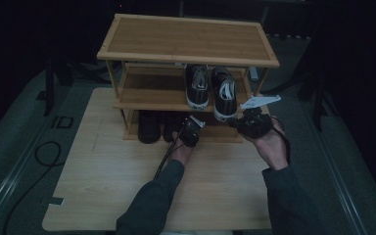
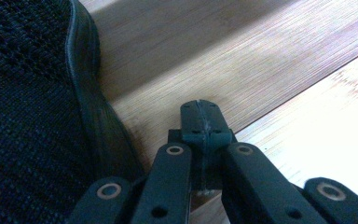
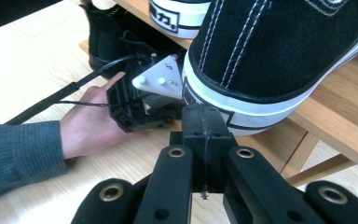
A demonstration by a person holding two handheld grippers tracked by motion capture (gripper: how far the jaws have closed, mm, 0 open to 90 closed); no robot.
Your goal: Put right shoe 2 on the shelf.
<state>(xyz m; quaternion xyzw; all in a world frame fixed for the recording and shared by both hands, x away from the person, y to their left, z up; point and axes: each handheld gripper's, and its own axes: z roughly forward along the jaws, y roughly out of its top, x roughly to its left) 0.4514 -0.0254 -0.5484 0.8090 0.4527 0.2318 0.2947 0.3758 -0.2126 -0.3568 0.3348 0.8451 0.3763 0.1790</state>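
**Sneaker overhanging the shelf edge, both tools empty beside it**

We hold the left gripper [image 1: 192, 131] low at the bottom tier of the shoe rack [image 1: 186, 36], its fingers [image 2: 200, 122] pressed together on nothing, just beside the black mesh shoe [image 2: 32, 116] that lies at nine o'clock of the tips in the left gripper view. The right gripper [image 1: 251, 122] sits at three o'clock of the left one in the high view, just under the front edge of the middle shelf [image 1: 147, 93]. Its fingers [image 3: 205, 128] are likewise closed and empty, with the heel of the right black sneaker [image 1: 223, 93] directly above them at twelve o'clock.

That sneaker is our main worry. Its white rubber heel [image 3: 242, 109] juts past the shelf edge, so if we lift the right tool without first backing it away, we judge it would knock the heel and tip the shoe off onto the bench [image 1: 103, 186]. The second sneaker [image 1: 197, 85] stands touching or just beside it and could be dragged along.

On the left, closed tips can only push: a forward nudge would shove the mesh shoe deeper under the rack rather than seize it. The trailing cable [image 1: 165, 156] could also snag the sleeve as we pull back.
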